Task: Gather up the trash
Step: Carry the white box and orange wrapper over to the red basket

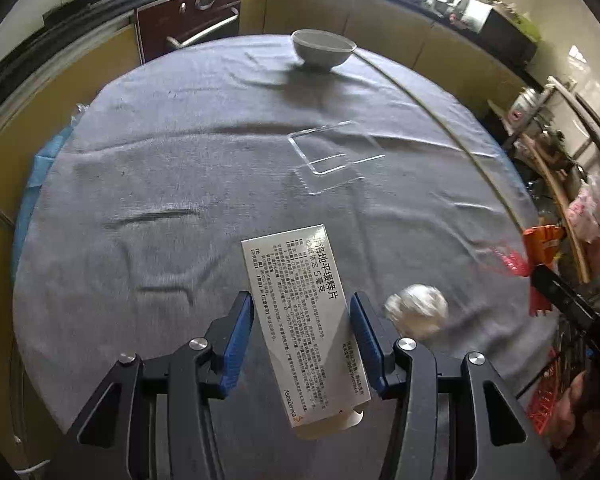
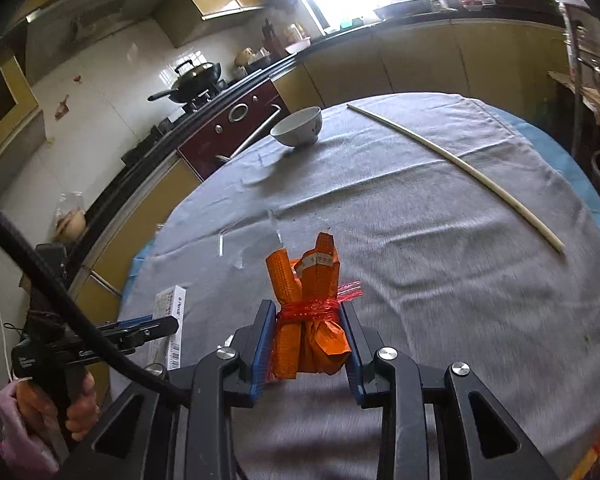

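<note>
A silver medicine box (image 1: 300, 320) printed with black text hangs above the grey tablecloth (image 1: 160, 200), and my left gripper (image 1: 302, 298) is shut on its long sides. Just right of it a crumpled white paper ball (image 1: 417, 310) lies on the cloth. My right gripper (image 2: 307, 306) is shut on a bundle of orange wrappers (image 2: 312, 276) tied in red netting, also lifted off the table. The right wrist view shows the left gripper (image 2: 156, 326) with its box (image 2: 168, 312) at the lower left, held by a hand. The orange bundle (image 1: 540, 240) also appears at the right edge of the left wrist view.
A white bowl (image 1: 324, 50) stands at the table's far edge. A clear plastic sheet (image 1: 332, 152) lies mid-table. A long pale stick (image 2: 460, 164) runs along the right side. Kitchen counters and an oven (image 1: 196, 20) ring the table; cluttered shelves (image 1: 560, 152) stand to the right.
</note>
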`<state>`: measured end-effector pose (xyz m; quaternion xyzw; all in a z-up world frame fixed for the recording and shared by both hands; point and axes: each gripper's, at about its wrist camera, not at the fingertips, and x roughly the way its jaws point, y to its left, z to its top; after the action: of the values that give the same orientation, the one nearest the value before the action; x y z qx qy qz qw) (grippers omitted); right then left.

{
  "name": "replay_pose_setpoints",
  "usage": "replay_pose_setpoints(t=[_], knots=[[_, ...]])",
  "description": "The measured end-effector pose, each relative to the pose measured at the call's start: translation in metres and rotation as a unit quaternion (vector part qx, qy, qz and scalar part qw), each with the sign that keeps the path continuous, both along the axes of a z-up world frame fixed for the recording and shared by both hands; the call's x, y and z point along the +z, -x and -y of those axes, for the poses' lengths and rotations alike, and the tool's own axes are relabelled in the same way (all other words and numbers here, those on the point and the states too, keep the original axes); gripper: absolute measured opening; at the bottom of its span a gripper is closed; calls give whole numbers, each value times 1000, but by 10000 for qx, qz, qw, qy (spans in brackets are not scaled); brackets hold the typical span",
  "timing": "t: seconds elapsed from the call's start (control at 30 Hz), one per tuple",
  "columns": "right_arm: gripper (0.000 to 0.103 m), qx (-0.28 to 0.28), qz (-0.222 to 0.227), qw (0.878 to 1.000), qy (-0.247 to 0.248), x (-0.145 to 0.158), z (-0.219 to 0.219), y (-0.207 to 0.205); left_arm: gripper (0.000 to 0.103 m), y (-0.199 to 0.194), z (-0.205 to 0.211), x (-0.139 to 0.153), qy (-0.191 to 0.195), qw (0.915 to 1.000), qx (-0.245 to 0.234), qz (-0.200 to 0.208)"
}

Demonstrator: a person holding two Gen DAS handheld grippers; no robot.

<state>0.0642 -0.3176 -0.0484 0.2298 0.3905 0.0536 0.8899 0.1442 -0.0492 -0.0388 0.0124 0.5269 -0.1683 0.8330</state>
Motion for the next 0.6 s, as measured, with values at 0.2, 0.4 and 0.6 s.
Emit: replay_pose_setpoints(t=[0.2, 0.4, 0.6], knots=[[34, -103, 196, 9998, 1, 20, -4, 45, 52, 42, 9, 31, -104, 9977, -199, 636], [34, -126, 389, 9991, 75, 39, -9, 83, 52, 75, 18, 53, -192, 9932, -368, 1085], [34, -210, 494, 9985, 81, 49, -6, 112, 52, 100, 31, 68, -245, 9889, -550, 1360]])
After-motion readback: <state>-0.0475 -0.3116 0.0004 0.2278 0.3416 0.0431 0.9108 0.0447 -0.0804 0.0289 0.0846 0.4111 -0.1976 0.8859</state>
